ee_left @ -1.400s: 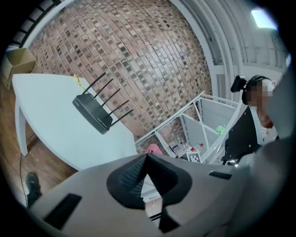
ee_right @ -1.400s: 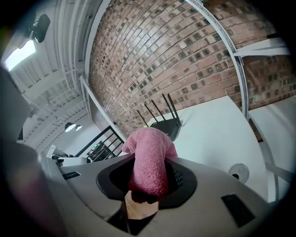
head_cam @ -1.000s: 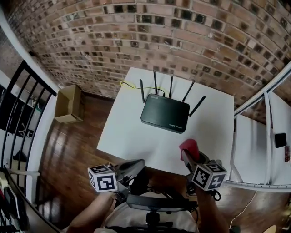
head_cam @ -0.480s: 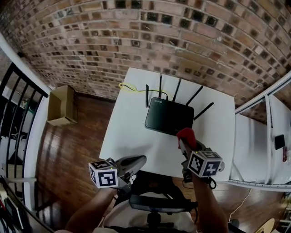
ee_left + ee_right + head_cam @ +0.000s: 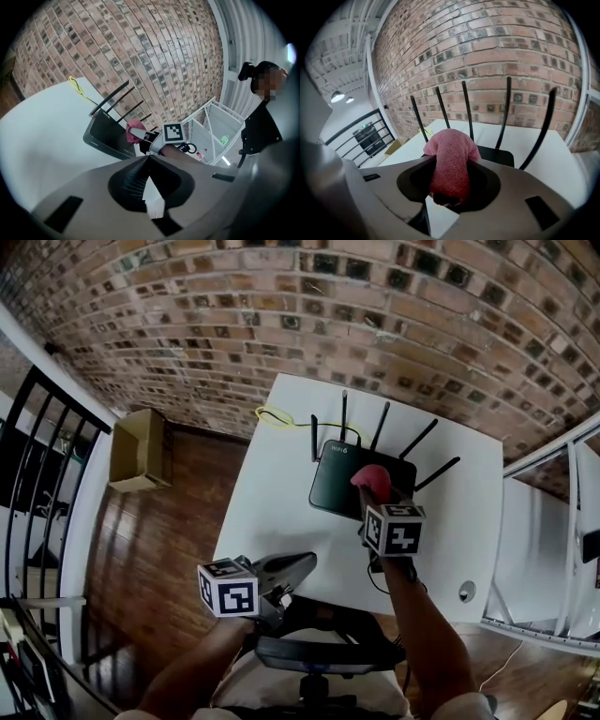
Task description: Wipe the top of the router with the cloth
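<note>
A black router [image 5: 331,495] with several upright antennas stands on the white table [image 5: 277,484], toward its far side. My right gripper [image 5: 368,489] hangs over the router's right half, shut on a pink cloth [image 5: 375,478] that bulges out past the fingertips. Its jaws have just been opening slightly, with the cloth still pinched between them. In the right gripper view the cloth [image 5: 452,159] fills the jaws, with the router [image 5: 500,155] just beyond. My left gripper [image 5: 302,564] is at the table's near edge, shut and holding nothing. In the left gripper view the router [image 5: 104,136] and cloth [image 5: 132,131] lie ahead.
A yellow cable [image 5: 273,417] loops behind the router. A small round fitting [image 5: 466,592] sits in the table's near right corner. A cardboard box [image 5: 141,448] lies on the wood floor at left, beside a black railing [image 5: 37,465]. A brick wall [image 5: 281,315] backs the table.
My right gripper has carried the cloth from the table's near edge forward to above the router. The left gripper has shifted a little forward and right along the near edge.
</note>
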Tool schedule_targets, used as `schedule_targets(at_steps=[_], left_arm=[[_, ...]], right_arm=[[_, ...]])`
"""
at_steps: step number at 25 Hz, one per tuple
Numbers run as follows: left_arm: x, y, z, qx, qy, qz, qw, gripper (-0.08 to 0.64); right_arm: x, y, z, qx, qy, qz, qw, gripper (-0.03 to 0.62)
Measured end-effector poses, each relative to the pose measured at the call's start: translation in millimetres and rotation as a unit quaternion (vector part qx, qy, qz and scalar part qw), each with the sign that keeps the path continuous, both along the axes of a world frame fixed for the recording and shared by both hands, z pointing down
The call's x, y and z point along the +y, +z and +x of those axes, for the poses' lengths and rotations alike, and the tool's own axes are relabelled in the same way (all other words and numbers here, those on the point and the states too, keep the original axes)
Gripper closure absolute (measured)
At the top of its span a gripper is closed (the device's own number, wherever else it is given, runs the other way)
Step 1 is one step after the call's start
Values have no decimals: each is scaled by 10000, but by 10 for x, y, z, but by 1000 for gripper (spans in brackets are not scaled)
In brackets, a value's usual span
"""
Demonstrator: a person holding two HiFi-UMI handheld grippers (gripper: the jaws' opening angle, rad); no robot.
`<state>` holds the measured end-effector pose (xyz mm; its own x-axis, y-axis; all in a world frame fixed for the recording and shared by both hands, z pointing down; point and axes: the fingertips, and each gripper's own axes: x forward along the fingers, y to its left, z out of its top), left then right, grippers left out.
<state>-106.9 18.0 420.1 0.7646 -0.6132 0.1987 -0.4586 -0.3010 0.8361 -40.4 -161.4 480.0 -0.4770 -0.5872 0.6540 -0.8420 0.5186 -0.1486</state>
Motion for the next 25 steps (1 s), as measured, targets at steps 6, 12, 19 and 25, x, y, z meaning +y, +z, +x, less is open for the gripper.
schedule_targets(at_steps=[6, 12, 19, 25], left_arm=[[-146, 121, 46, 49, 113, -224, 9997, 551], [-261, 162, 7, 101, 97, -358, 9993, 551], [-449, 236, 180, -132, -91, -519, 9985, 551], [-510, 207, 408, -227, -196, -556, 9980, 551]], right_arm=[[-302, 463, -181, 1453, -515, 190, 9879, 416], [-200, 520, -257, 1261, -742, -19, 9892, 269], [-330, 474, -126, 910, -730, -57, 9932, 268], [-425, 529, -37, 895, -811, -43, 9927, 280]])
